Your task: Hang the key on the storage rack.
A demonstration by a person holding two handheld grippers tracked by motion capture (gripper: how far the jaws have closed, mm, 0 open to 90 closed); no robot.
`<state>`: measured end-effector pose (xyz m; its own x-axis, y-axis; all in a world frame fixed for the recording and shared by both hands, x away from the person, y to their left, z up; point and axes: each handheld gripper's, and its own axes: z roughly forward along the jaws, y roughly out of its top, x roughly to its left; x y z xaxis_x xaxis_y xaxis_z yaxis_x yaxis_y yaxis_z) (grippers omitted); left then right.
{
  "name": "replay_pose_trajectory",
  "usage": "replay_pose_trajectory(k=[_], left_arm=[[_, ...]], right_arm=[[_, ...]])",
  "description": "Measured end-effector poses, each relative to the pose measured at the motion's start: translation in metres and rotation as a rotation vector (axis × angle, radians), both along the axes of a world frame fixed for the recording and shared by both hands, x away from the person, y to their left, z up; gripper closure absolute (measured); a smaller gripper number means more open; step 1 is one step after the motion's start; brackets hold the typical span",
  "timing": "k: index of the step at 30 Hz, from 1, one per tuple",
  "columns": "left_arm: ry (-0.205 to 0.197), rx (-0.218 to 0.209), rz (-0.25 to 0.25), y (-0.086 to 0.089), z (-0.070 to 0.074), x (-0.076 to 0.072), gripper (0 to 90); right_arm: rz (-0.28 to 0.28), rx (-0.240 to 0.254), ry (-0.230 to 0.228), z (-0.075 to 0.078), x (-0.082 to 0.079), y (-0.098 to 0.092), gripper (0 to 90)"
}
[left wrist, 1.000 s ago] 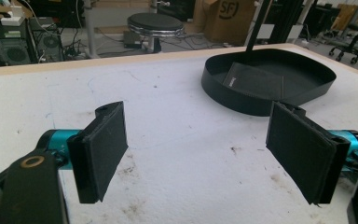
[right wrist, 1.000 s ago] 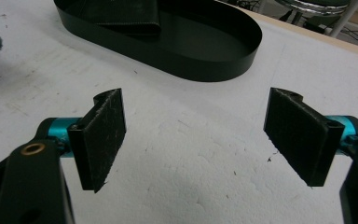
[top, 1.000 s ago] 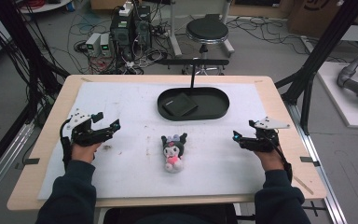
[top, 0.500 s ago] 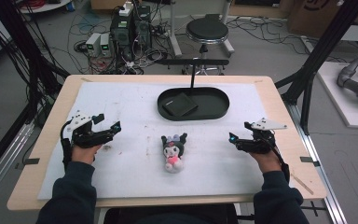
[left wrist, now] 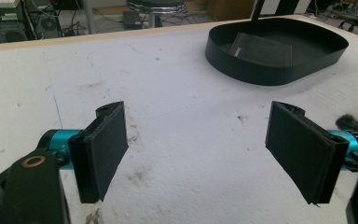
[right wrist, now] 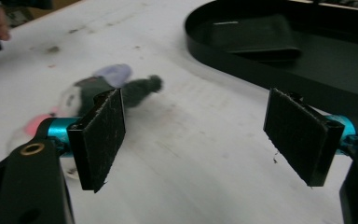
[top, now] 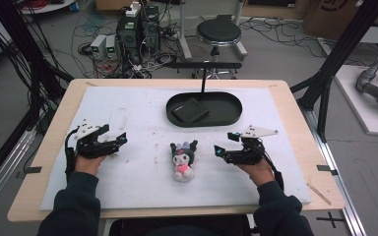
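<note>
The desk (top: 295, 118) is being covered by a white mat (top: 128, 113). A black tray (top: 231, 114) is lying beyond both tongs. The plush (top: 183, 159) is lying between the left tongs (top: 120, 140) and right tongs (top: 218, 151), both being held wide open, nothing gripped.

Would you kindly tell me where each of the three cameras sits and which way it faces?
High view: above the person's side, facing forward and down on the white-covered table; forearms, left gripper, right gripper.
Left gripper view: on the left gripper, facing the black oval tray.
Right gripper view: on the right gripper, facing the small black-haired plush doll.
All share the tray.
</note>
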<state>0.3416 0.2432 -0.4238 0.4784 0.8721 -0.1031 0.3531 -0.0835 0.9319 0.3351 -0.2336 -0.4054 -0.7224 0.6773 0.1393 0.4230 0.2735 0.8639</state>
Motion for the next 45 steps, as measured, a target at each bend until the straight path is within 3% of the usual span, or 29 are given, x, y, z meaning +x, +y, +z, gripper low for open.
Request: replay_pose_trajectory(k=[4, 11, 15, 19, 27, 33, 36, 41, 45], left_arm=[[0.012, 0.009, -0.003, 0.0, -0.002, 0.002, 21.1], [0.01, 0.011, -0.004, 0.0, -0.001, 0.001, 21.6], [0.009, 0.01, -0.003, 0.0, -0.002, 0.001, 21.6], [0.018, 0.011, -0.007, -0.001, -0.003, 0.002, 22.1], [0.023, 0.014, -0.006, 0.0, -0.003, 0.003, 22.5], [0.022, 0.016, -0.006, 0.0, -0.003, 0.003, 23.0], [0.023, 0.017, -0.004, 0.0, -0.003, 0.003, 23.1], [0.024, 0.017, -0.005, 0.0, -0.003, 0.003, 23.3], [0.023, 0.017, -0.001, 0.0, -0.003, 0.003, 23.4]], right_arm=[[0.055, -0.021, 0.005, -0.005, -0.002, 0.026, 21.0], [0.133, -0.089, 0.057, -0.019, -0.007, 0.066, 21.0], [0.136, -0.052, 0.101, -0.023, -0.005, 0.077, 20.9], [0.131, -0.039, 0.116, -0.025, -0.003, 0.083, 19.8], [0.211, -0.005, 0.19, -0.034, 0.001, 0.105, 20.7], [0.283, -0.001, 0.211, -0.036, -0.002, 0.119, 26.9], [0.318, 0.0, 0.202, -0.036, -0.002, 0.124, 38.7], [0.311, -0.033, 0.21, -0.03, -0.001, 0.121, 55.9], [0.307, -0.048, 0.183, -0.025, -0.001, 0.116, 65.6]])
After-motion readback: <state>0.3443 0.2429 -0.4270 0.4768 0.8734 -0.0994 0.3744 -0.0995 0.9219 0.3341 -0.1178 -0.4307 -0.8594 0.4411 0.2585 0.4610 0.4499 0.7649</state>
